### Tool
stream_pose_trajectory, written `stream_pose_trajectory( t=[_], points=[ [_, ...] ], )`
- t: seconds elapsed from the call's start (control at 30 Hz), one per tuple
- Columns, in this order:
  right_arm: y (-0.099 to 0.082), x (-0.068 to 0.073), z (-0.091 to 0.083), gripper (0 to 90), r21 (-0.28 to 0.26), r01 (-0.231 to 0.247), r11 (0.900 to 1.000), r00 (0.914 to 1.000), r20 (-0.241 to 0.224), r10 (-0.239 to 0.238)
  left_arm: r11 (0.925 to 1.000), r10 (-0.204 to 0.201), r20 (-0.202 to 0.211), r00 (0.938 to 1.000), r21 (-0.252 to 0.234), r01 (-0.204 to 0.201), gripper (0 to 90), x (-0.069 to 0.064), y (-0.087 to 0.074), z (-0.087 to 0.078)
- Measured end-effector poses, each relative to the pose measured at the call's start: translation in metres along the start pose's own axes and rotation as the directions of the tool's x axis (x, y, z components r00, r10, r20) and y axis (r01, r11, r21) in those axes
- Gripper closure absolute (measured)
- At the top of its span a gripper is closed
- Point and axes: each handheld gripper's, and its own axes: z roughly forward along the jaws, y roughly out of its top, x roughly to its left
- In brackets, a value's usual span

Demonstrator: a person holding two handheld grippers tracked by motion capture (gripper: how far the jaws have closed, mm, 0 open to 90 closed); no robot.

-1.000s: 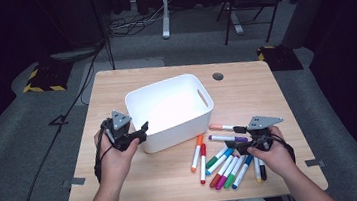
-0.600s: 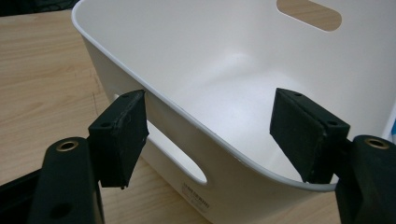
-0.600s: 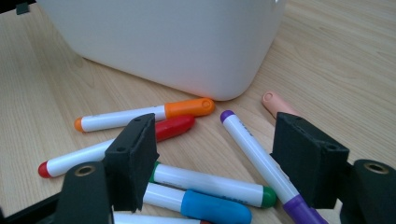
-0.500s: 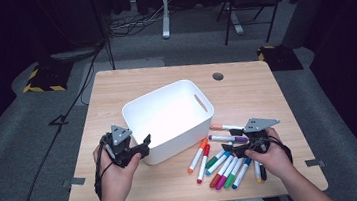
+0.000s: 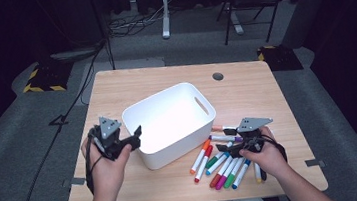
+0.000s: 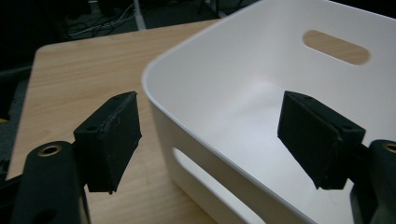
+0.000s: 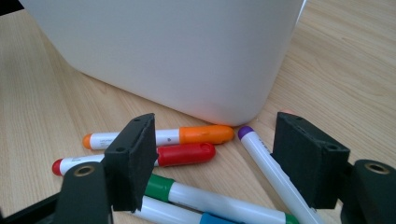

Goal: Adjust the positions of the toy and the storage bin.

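Straddling the white bin (image 6: 261, 93) rim, left hand-held gripper (image 6: 210, 135) jaws just opening, right hand-held gripper (image 7: 215, 158) wide over markers (image 7: 187, 154).

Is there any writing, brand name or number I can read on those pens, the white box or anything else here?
None can be read.
Orange marker: faint grey print on its white barrel, too small and blurred to make out.
Purple marker: tiny marks on the barrel, unreadable.
White bin: plain, no lettering.
Yellow and black striped plates on the floor: warning stripes, no words.
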Motion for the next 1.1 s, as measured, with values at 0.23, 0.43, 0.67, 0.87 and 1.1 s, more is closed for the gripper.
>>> stream_pose_trajectory(
  t=[0.23,0.43,0.67,0.87,1.1],
  points=[
    [-0.001,0.003,-0.001,30.7,0.007,-0.006,1.0000,1.0000,0.002,0.006,0.9978,0.003,0.039,0.9992,0.066,-0.006,34.4,0.039,0.014,0.050],
    [-0.003,0.001,-0.002,39.2,0.017,-0.004,0.9998,1.0000,-0.005,0.004,0.9896,0.060,0.107,0.9925,0.124,-0.073,65.3,0.029,0.007,0.062],
    [0.001,0.010,0.009,39.2,0.020,0.023,0.9995,0.9992,-0.032,-0.023,0.9828,0.028,0.111,0.9934,0.178,-0.048,64.7,0.021,0.004,0.043],
    [-0.001,0.012,0.012,38.9,0.022,0.020,0.9996,0.9993,-0.032,-0.020,0.9855,0.019,0.157,0.9874,0.163,-0.045,52.1,0.007,-0.010,0.023],
    [-0.005,0.008,0.012,38.2,0.028,0.013,0.9995,0.9997,-0.020,-0.012,0.9878,0.014,0.196,0.9805,0.149,-0.044,49.9,-0.006,-0.021,0.007]
  ],
)
